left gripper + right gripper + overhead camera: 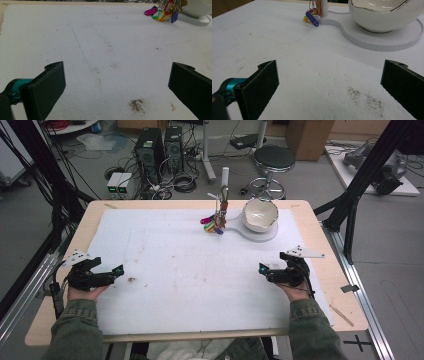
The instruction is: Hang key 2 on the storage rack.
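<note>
Keys (214, 224) with coloured tags: hung on stand post beside bowl (260, 214), ahead and leftward of right gripper (264, 269), which lies nearer. Left gripper (119, 270): farther. Both wide open, empty.

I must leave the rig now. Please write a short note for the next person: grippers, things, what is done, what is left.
Left hand-held gripper: open, holding nothing, low at the table's left.
Right hand-held gripper: open, holding nothing, low at the right.
Coloured key tags hang on the white stand at the far side; the white bowl sits on the stand's base beside them.
Done: nothing visible. Left: probably everything; both grippers are far from the tags.
</note>
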